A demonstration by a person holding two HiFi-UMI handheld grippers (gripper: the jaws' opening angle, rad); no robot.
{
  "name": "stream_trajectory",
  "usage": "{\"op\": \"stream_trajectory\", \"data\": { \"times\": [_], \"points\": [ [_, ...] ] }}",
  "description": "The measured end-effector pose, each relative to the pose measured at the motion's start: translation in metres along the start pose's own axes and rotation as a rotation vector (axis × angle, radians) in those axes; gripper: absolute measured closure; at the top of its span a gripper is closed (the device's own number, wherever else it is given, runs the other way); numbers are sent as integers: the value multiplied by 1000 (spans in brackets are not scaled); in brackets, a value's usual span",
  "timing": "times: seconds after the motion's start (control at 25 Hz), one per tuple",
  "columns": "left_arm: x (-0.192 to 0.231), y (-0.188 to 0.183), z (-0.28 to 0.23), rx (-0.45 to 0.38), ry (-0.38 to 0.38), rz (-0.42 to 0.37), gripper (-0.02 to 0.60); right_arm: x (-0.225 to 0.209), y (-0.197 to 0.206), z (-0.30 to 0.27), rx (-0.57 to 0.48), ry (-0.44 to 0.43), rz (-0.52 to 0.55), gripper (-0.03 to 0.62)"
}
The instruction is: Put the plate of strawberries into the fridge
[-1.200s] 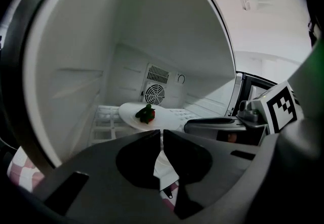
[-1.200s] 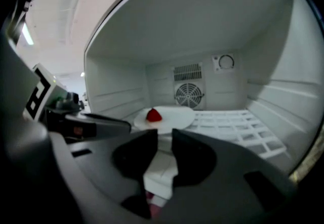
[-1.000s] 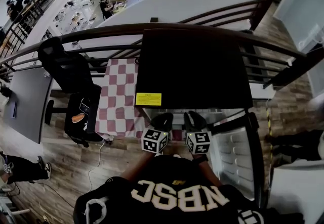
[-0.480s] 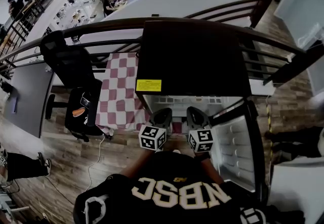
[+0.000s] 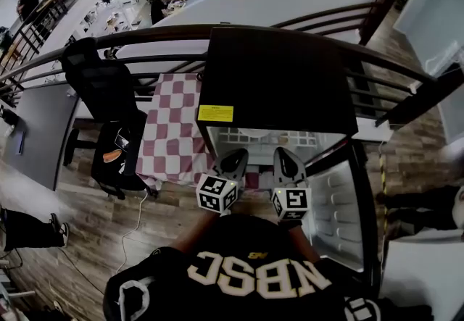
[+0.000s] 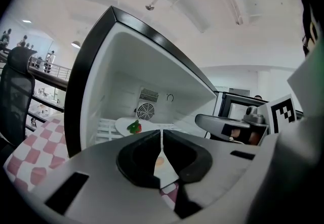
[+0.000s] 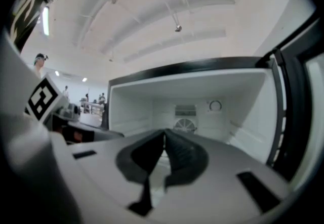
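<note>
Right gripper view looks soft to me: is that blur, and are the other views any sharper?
Right gripper view: yes, smeared throughout, the fridge interior pale and low in contrast. Left gripper view: crisper, the strawberry on its plate reads clearly, though fisheye bends the fridge's edges. Head view: sharp, the railing bowed by the lens.

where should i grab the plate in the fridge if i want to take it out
Probably take the plate by its near rim, coming in level through the open front of the fridge. It lies flat on the wire shelf, so only the thin edge offers a pinch. Stay clear of the strawberry on it.
</note>
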State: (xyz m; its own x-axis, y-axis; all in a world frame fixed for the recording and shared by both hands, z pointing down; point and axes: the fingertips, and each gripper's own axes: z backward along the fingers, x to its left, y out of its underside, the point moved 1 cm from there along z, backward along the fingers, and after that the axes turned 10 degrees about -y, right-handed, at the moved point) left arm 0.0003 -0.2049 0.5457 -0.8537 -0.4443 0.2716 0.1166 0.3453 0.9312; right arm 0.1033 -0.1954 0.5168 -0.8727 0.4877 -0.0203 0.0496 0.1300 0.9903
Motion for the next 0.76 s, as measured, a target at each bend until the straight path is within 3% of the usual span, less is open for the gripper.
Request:
{"op": "stream_trajectory", "data": {
  "times": [0.76],
  "points": [
    [10,10,17,15,-37,28,549,19,10,-3,25,-58,-32,571]
  ]
}}
